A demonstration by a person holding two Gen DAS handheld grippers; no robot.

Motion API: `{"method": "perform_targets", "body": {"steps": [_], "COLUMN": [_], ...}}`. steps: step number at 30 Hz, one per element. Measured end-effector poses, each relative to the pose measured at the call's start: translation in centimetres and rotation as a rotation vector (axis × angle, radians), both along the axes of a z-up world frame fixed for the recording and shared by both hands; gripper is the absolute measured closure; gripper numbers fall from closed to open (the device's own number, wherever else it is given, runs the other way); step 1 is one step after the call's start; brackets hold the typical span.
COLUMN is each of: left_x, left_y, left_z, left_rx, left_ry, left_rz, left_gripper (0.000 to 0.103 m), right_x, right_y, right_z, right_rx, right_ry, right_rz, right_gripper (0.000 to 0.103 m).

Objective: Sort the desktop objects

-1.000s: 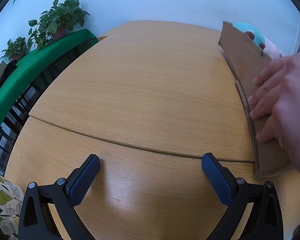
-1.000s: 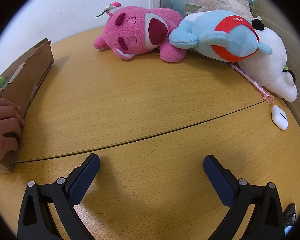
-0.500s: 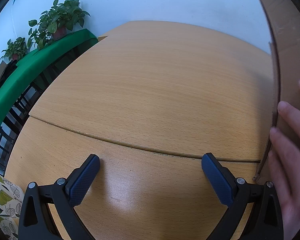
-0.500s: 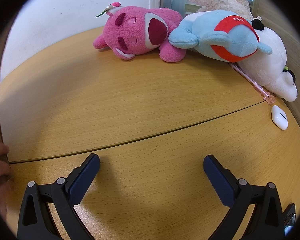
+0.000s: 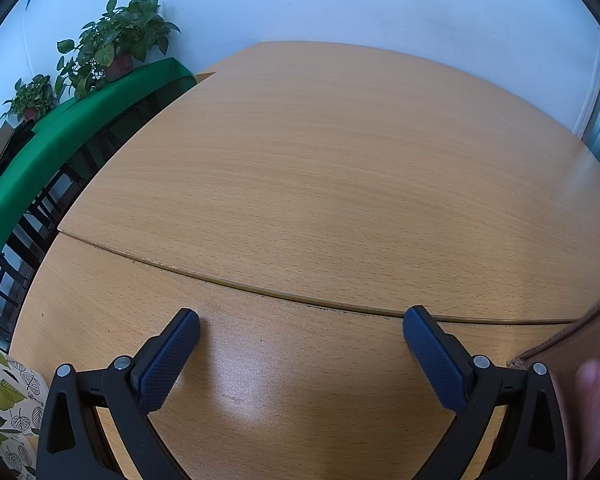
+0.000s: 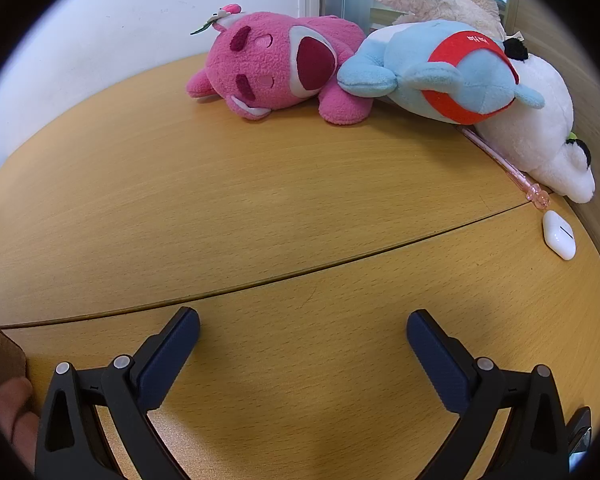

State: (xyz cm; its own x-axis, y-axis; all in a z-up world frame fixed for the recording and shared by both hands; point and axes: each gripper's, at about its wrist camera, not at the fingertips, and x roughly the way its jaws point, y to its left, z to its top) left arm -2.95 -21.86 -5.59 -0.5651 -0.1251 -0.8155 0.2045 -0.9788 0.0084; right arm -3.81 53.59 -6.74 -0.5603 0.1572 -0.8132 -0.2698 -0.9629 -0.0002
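Both grippers are sitting wide and empty while a bare hand is handling a piece of cardboard between them.

I am resting my left gripper (image 5: 301, 330) and my right gripper (image 6: 302, 330) low over the wooden table (image 5: 320, 168), each with its blue pads spread far apart and nothing between them, which I judge suits a pause before the first pick. Just right of the left gripper, a bare hand (image 5: 594, 408) is gripping the brown cardboard (image 5: 572, 344); it looks like part of a box for the sorting, though too little is showing to be sure. Ahead of the right gripper, well beyond its reach, the pink plush (image 6: 276, 64), the blue plush (image 6: 440, 76) and the white plush (image 6: 540, 132) are lying heaped together against the wall. Ahead and to its right, a pink pen (image 6: 504, 164) is poking out from under them, and a white earbud case (image 6: 559, 235) is lying just past the pen's tip.
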Motion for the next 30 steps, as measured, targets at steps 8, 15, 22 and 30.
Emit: {"method": "perform_targets", "body": {"steps": [8, 15, 22, 30], "left_x": [0.04, 0.02, 0.04, 0.05], "left_y": [-0.01, 0.0, 0.01, -0.03], "left_z": [-0.08, -0.02, 0.0, -0.05], "left_rx": [0.0, 0.0, 0.0, -0.001], "left_ry": [0.001, 0.001, 0.0, 0.002], "left_rz": [-0.001, -0.001, -0.002, -0.002], "left_gripper": [0.0, 0.0, 0.0, 0.0], "right_x": [-0.25, -0.29, -0.32, -0.14], "right_y": [0.51, 0.46, 0.56, 0.12], "right_z": [-0.08, -0.08, -0.06, -0.14], "right_rx": [0.0, 0.0, -0.001, 0.0], "right_ry": [0.0, 0.0, 0.0, 0.001], "right_rz": [0.0, 0.0, 0.0, 0.0], "right_gripper": [0.0, 0.0, 0.0, 0.0]}}
